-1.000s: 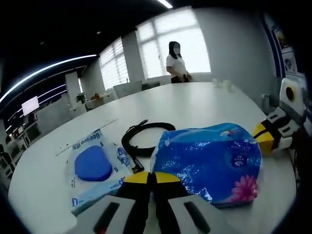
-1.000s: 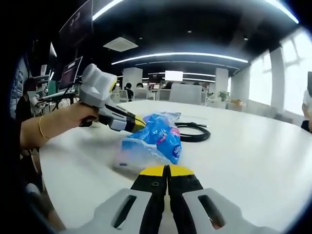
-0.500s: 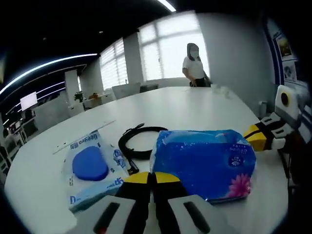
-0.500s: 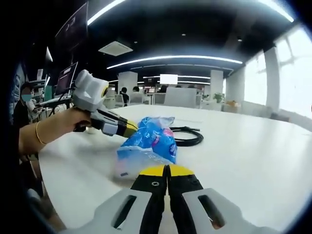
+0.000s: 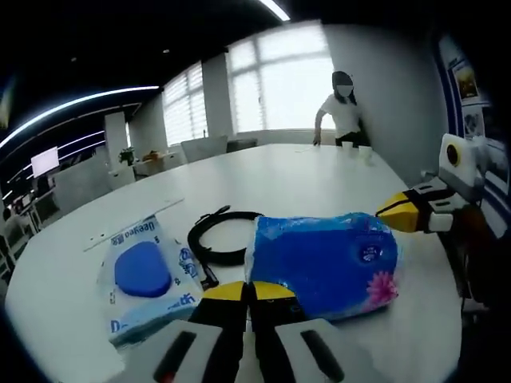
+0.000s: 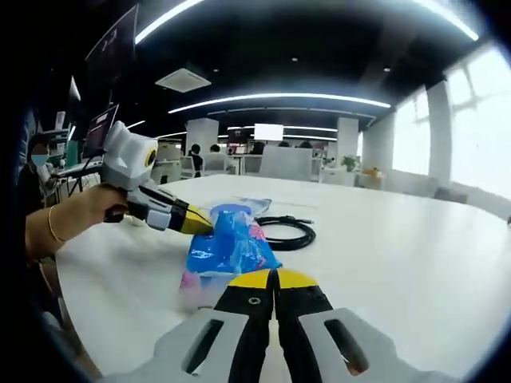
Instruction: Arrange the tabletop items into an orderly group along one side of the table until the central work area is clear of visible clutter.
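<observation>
A blue tissue pack (image 5: 323, 259) lies on the white table (image 5: 303, 171) between my two grippers. My left gripper (image 5: 247, 289) is shut, its yellow tips at the pack's near edge with nothing between them. In the left gripper view my right gripper (image 5: 397, 215) comes in from the right, shut, its tip against the pack's far corner. In the right gripper view the tissue pack (image 6: 227, 247) lies just past my shut right gripper (image 6: 274, 278), and the left gripper (image 6: 196, 224), held by a hand, touches its left side. A coiled black cable (image 5: 214, 235) and a wet-wipes pack (image 5: 145, 274) with a blue lid lie left of the tissue pack.
The black cable (image 6: 289, 232) lies beyond the tissue pack in the right gripper view. A person (image 5: 345, 112) stands at the table's far end by the windows. The white table (image 6: 415, 255) stretches wide and bare to the right. Office desks and screens stand in the background.
The tissue pack has turned and shifted a little between the two shut grippers and looks flatter. The person at the far end has walked to the right.
</observation>
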